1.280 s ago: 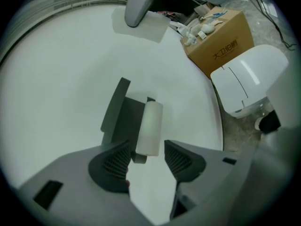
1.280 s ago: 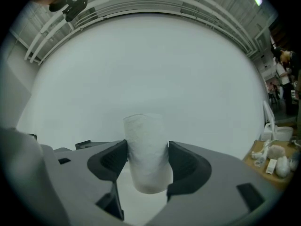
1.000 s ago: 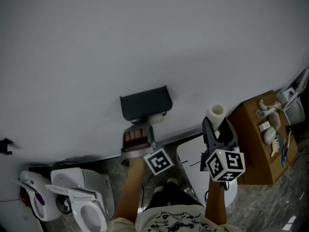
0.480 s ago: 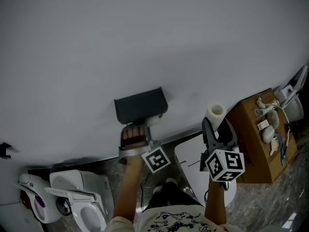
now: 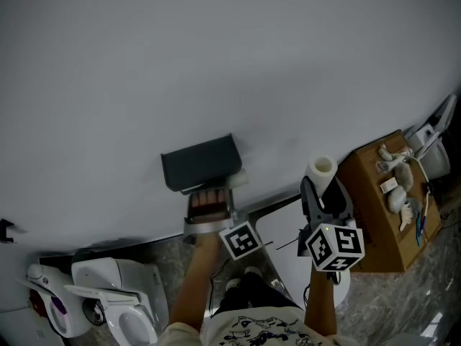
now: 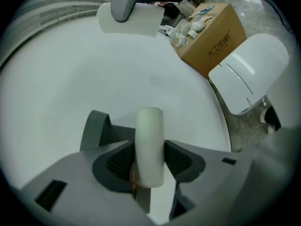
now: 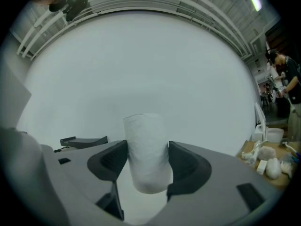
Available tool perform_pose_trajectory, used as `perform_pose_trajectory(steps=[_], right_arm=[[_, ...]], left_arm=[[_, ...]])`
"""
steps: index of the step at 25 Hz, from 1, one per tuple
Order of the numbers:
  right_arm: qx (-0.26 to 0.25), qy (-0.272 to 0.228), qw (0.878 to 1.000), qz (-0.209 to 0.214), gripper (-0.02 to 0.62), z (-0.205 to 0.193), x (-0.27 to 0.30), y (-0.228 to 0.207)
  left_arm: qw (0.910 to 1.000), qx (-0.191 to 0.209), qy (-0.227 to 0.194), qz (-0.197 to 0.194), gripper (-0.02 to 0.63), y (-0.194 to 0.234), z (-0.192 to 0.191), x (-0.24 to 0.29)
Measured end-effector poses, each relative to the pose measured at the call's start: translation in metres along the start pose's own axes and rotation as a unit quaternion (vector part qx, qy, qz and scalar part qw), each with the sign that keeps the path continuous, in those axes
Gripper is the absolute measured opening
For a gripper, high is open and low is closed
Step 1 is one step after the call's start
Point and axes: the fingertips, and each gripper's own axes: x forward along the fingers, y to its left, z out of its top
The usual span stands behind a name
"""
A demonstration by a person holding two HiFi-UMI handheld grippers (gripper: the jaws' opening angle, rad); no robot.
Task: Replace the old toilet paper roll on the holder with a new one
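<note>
The dark wall holder (image 5: 199,162) hangs on the white wall; its edge also shows in the right gripper view (image 7: 83,141). My left gripper (image 5: 229,184) is just under the holder's right end, rolled on its side. Its jaws have just been closing and grip the thin old roll (image 6: 149,147), whose pale end sticks out to the right (image 5: 240,178). Off to the right, my right gripper (image 5: 324,187) holds the full white new roll (image 5: 322,169) upright between its pads (image 7: 146,152). That new roll also shows at the top of the left gripper view (image 6: 134,20).
A white toilet (image 5: 119,301) stands at the lower left by the wall. At the right a brown cardboard box (image 5: 378,211) holds small items, and a white rounded bin lid (image 6: 251,69) lies below the grippers. The person's forearms reach up from the bottom edge.
The left gripper with the old roll has slid to the right along the underside of the holder. The right gripper with the new roll has hardly moved.
</note>
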Motion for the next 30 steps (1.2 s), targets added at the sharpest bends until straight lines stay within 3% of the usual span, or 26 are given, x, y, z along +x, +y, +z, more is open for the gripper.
perform_pose_trajectory(steps=[12, 17, 26, 28, 30], right_arm=[[0.007, 0.000, 0.999, -0.052, 0.284, 0.000, -0.018, -0.050], [0.010, -0.004, 0.998, -0.062, 0.284, 0.004, -0.026, -0.065], [0.016, -0.014, 0.998, -0.057, 0.284, 0.010, -0.029, -0.063], [0.016, -0.015, 0.998, -0.051, 0.284, 0.011, -0.029, -0.057], [0.016, -0.017, 0.999, -0.043, 0.284, 0.012, -0.029, -0.050]], left_arm=[[0.9972, -0.023, -0.068, -0.018, 0.199, 0.000, 0.069, -0.001], [0.9908, -0.079, -0.105, -0.032, 0.199, 0.006, 0.093, -0.011], [0.9626, -0.207, -0.168, -0.049, 0.199, 0.036, 0.102, -0.044], [0.9496, -0.248, -0.184, -0.050, 0.199, 0.046, 0.099, -0.052], [0.9299, -0.301, -0.205, -0.053, 0.199, 0.055, 0.093, -0.059]])
